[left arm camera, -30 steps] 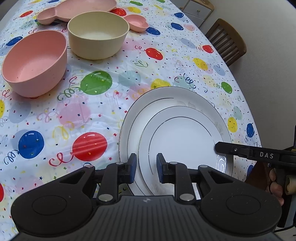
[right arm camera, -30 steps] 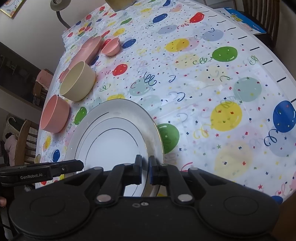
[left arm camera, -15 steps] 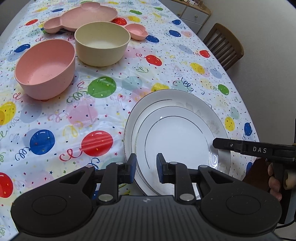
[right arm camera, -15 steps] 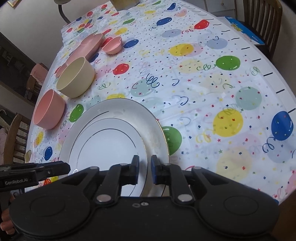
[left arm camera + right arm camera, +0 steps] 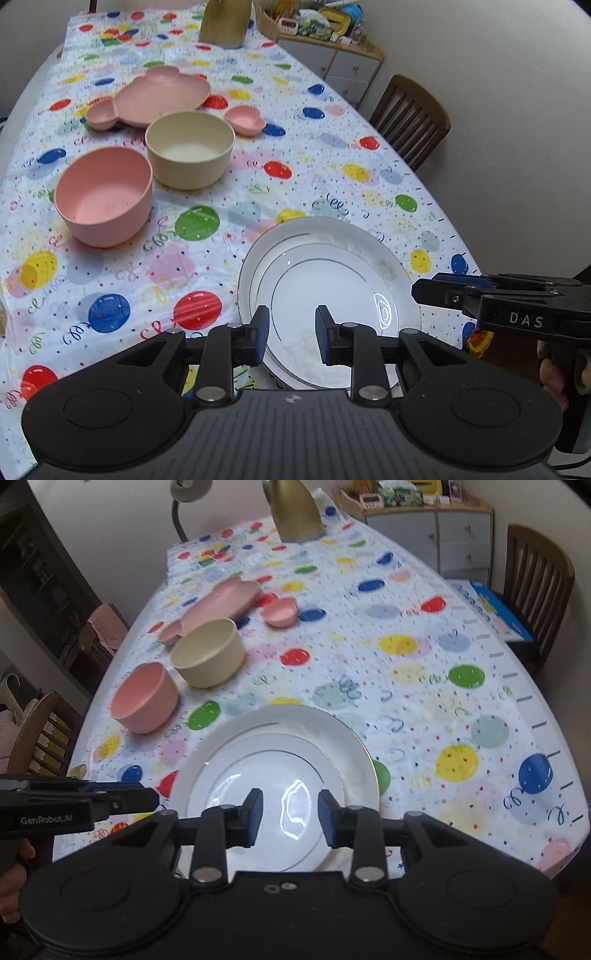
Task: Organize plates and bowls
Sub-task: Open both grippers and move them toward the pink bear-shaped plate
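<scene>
A surface [image 5: 332, 177] covered with a white cloth printed with coloured balloons and confetti carries several dishes. Near its close edge sits a stack of two white plates with thin metallic rings: a smaller plate [image 5: 332, 295] lying inside a larger plate [image 5: 325, 230]. The left claw [image 5: 290, 339] hangs above the near rim of this stack, its blue-padded jaws parted with nothing between them; they have just been opening. The right claw [image 5: 290, 818] hovers over the same stack from the other side, its jaws also apart and empty, and likewise have just been opening, more widely. Neither claw touches the plates. In the left view the right claw reaches in from the right edge, with fingers of the hand [image 5: 552, 373] holding it partly visible. Farther back and to the left stands a pink bowl [image 5: 105, 205], with a cream bowl [image 5: 190, 149] just beside it. Behind these lie a pink divided plate [image 5: 159, 96] shaped like an animal head and a small pink dish [image 5: 244, 119]. A brown wooden chair [image 5: 412, 120] stands beside the surface on the right, near a white set of drawers [image 5: 347, 72].
</scene>
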The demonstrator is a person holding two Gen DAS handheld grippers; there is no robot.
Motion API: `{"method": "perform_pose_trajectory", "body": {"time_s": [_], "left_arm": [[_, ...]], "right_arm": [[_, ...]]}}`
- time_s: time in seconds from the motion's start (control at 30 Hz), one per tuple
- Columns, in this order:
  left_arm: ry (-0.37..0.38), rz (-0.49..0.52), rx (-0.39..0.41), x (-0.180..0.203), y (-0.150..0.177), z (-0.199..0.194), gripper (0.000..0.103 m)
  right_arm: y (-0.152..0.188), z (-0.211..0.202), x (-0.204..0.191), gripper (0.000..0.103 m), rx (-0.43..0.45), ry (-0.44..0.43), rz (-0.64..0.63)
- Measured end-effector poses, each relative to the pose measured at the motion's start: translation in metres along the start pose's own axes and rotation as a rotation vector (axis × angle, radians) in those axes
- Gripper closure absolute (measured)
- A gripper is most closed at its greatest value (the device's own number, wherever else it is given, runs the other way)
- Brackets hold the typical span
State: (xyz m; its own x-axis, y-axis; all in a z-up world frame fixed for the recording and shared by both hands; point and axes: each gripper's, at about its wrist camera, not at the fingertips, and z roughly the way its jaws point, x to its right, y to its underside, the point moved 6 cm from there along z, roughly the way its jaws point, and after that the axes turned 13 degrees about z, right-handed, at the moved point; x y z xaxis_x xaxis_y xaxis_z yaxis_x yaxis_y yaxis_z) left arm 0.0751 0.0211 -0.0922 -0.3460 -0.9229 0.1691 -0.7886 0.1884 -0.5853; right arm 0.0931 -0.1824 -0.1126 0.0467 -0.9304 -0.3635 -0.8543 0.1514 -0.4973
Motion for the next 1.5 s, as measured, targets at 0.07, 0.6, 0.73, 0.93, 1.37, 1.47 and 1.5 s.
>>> {"method": "perform_pose_trajectory", "body": {"time_s": [0.07, 0.6, 0.73, 0.93, 1.37, 1.47, 1.5], "left_arm": [[-0.005, 0.007, 0.025, -0.001, -0.003, -0.009, 0.073], [-0.144, 0.021, 0.215, -0.028, -0.035, -0.076, 0.033], [-0.185, 0.000, 0.238, -0.040, -0.046, -0.080, 0.028], [-0.279, -0.022, 0.256, -0.057, -0.067, -0.080, 0.024], [-0.421, -0.190, 0.183, -0.119, -0.123, -0.030, 0.023], [-0.444, -0.220, 0.168, -0.132, -0.137, -0.014, 0.023], [-0.449, -0.233, 0.161, -0.136, -0.142, -0.008, 0.023]], "right_arm": [[0.000, -0.009, -0.010, 0.066, 0.021, -0.007, -0.011], [-0.017, -0.050, -0.090, 0.026, 0.168, -0.043, -0.165], [-0.026, -0.049, -0.104, 0.021, 0.187, -0.043, -0.195], [-0.051, -0.043, -0.126, 0.005, 0.225, -0.048, -0.263], [-0.148, 0.012, -0.151, 0.001, 0.248, -0.055, -0.356], [-0.170, 0.032, -0.152, 0.001, 0.233, -0.052, -0.374], [-0.177, 0.038, -0.152, 0.001, 0.228, -0.051, -0.378]]}}
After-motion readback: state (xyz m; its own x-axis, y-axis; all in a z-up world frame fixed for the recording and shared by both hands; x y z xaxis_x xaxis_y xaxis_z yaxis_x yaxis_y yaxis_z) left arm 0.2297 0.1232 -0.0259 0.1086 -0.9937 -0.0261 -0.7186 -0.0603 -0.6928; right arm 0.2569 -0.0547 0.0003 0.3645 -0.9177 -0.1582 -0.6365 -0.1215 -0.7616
